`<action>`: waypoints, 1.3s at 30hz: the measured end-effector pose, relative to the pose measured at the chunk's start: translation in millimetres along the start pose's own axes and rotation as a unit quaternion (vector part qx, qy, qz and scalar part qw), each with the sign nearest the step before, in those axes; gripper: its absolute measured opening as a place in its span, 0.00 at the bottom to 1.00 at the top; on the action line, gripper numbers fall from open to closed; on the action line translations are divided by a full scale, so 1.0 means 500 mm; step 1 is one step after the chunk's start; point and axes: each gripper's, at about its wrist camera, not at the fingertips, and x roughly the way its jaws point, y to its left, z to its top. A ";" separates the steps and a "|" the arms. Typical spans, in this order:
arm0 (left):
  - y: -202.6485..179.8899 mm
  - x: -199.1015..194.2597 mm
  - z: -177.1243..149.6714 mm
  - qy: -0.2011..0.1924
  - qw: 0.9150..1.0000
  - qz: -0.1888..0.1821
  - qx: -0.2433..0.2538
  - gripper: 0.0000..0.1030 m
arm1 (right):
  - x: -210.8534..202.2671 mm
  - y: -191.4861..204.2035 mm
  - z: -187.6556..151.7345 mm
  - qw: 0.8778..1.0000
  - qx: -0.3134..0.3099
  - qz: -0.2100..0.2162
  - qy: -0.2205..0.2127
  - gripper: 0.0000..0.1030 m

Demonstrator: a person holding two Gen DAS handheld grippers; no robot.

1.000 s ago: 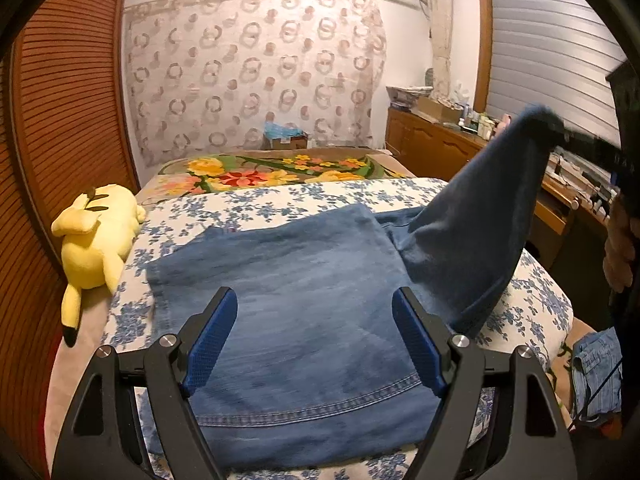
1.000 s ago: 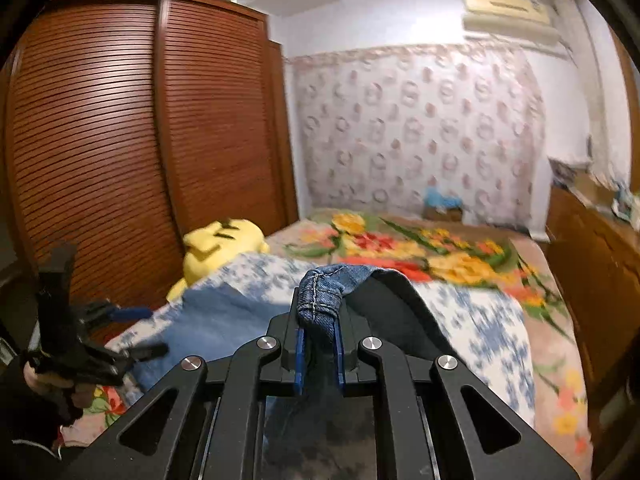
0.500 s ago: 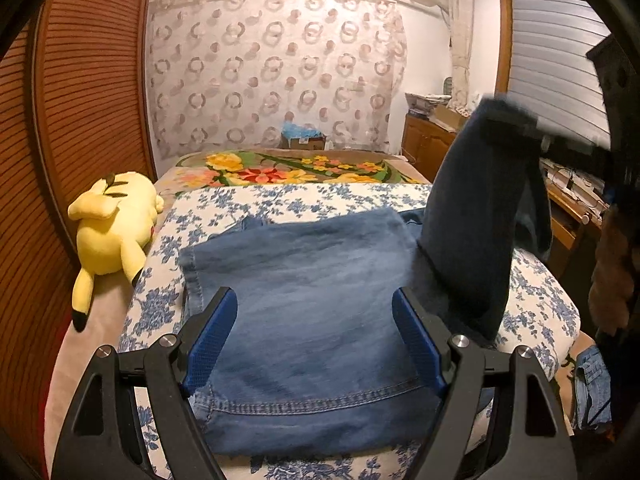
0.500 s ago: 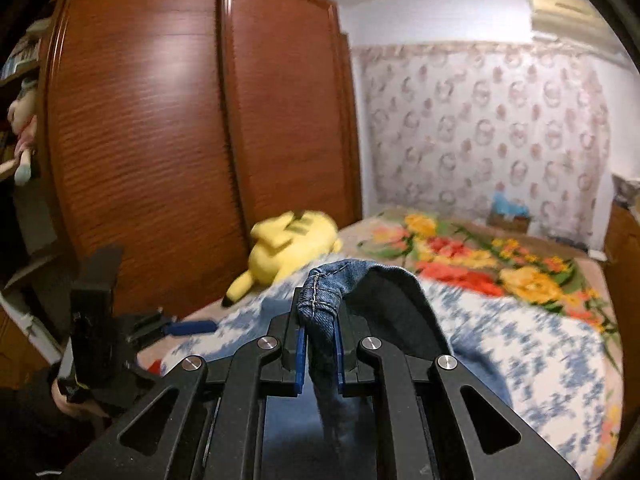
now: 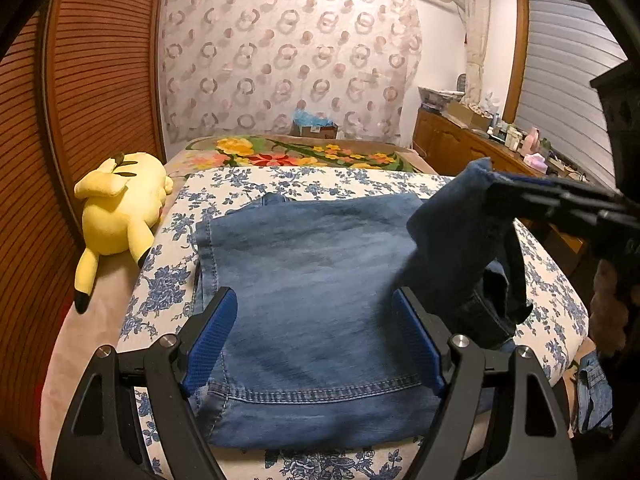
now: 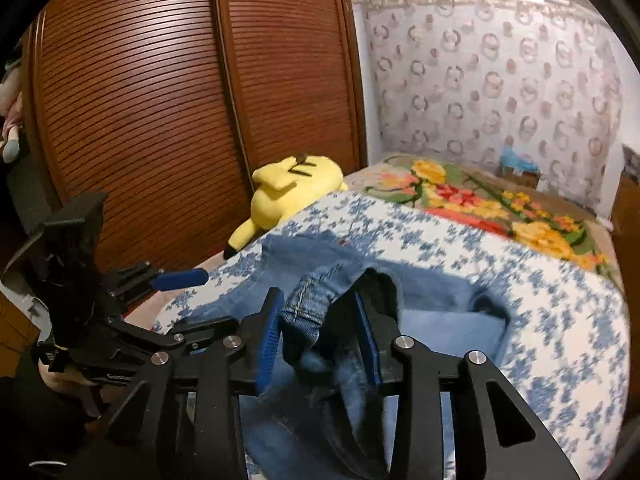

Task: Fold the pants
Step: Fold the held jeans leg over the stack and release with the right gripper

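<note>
Left wrist view looks down a bed [image 5: 552, 292] covered in a white sheet with blue flowers, beside a slatted brown wooden wardrobe [image 6: 160, 92]. Blue denim pants [image 5: 304, 280] lie flat across the sheet, partly folded, hem stitching nearest the camera. At the pants' right side one end is lifted off the bed in a drooping peak. A yellow plush toy [image 5: 116, 208] lies at the bed's left edge, just beside the pants but apart from them. Left gripper [image 5: 316, 336] hovers over the flat denim with its blue-padded jaws spread wide, grasping nothing. Right gripper [image 6: 320, 336] has its jaws parted — the hemmed end of the pants sits loosely between the pads; whether they still pinch it is unclear.
</note>
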 end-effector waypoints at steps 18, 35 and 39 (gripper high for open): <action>-0.016 -0.001 0.003 -0.002 1.000 -0.009 0.008 0.78 | -0.117 0.021 -0.146 0.994 0.057 -0.087 0.015 0.48; -0.009 0.056 -0.055 0.054 0.998 -0.011 0.015 0.78 | -0.030 0.030 -0.161 0.991 0.097 -0.055 0.074 0.48; -0.012 0.068 -0.060 0.062 0.998 -0.012 0.018 0.78 | -0.022 0.029 -0.157 0.990 0.101 -0.050 0.080 0.48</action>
